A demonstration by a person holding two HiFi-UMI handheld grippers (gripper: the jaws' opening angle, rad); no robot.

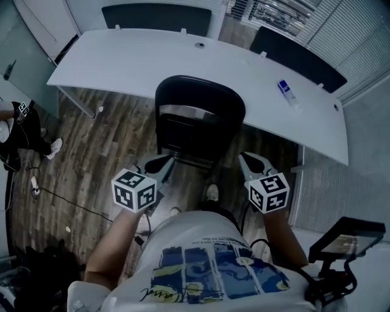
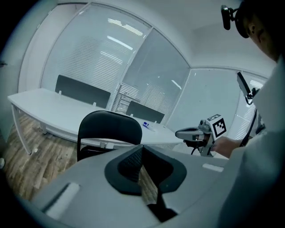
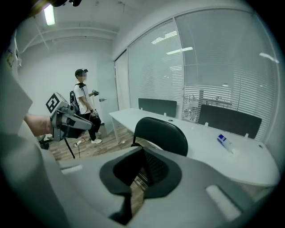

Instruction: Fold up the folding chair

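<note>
Facing the black padded folding chair (image 1: 200, 109) before the long white surface (image 1: 152, 55), left gripper (image 1: 163, 163) and right gripper (image 1: 248, 161) are held closed, empty, just short of it.

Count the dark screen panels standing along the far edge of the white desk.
2. The left panel stands at the top of the head view, beyond the folding chair; the right panel stands behind the small bottle. More could lie out of frame.
</note>
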